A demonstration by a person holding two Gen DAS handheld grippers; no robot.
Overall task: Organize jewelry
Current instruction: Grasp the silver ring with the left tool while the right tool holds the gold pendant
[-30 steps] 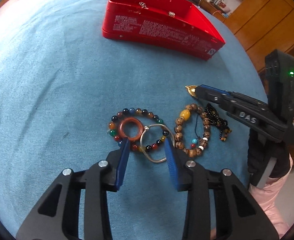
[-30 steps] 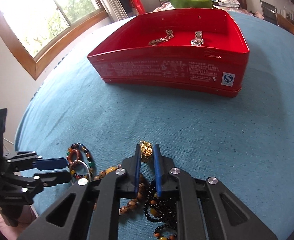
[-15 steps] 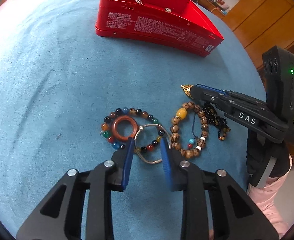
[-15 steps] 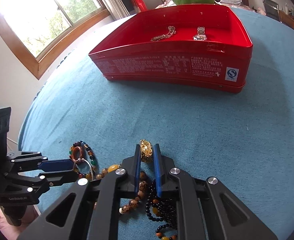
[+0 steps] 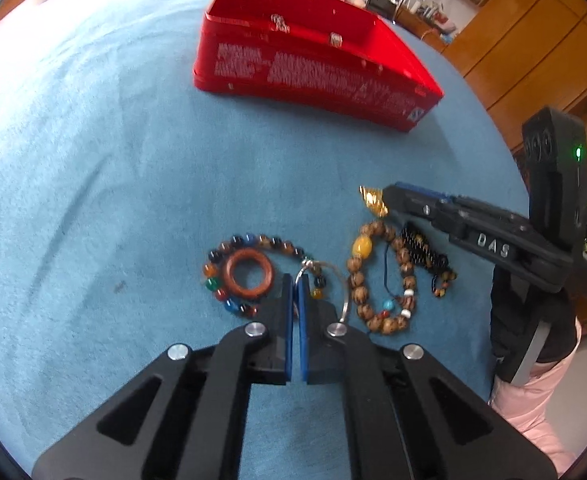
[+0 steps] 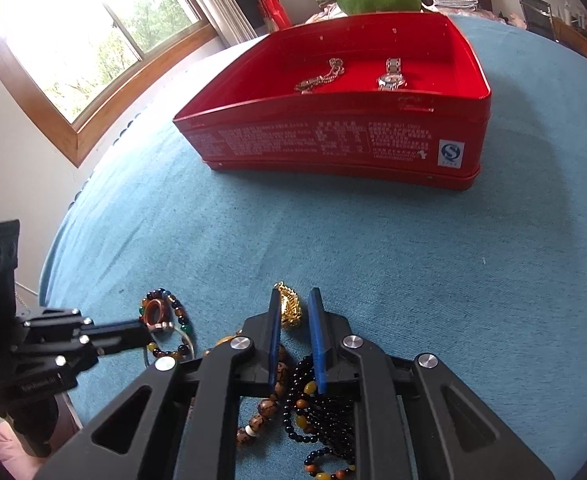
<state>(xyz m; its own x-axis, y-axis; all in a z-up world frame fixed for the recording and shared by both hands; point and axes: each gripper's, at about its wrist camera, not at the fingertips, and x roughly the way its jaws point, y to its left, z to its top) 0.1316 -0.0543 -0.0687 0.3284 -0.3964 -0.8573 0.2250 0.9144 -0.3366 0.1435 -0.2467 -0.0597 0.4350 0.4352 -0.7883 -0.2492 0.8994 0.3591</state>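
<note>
Left gripper point(image 5: 294, 280) fingers pinch the silver ring point(image 5: 343, 280).

Both wrist cams low, close, facing red tin point(image 5: 313, 76); share jewelry pile, prob.

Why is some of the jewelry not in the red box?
It hasn't been put away yet. Only a chain and a watch lie in the red box. The bead bracelets and wooden ring sit bunched and overlapping on the blue cloth.
</note>
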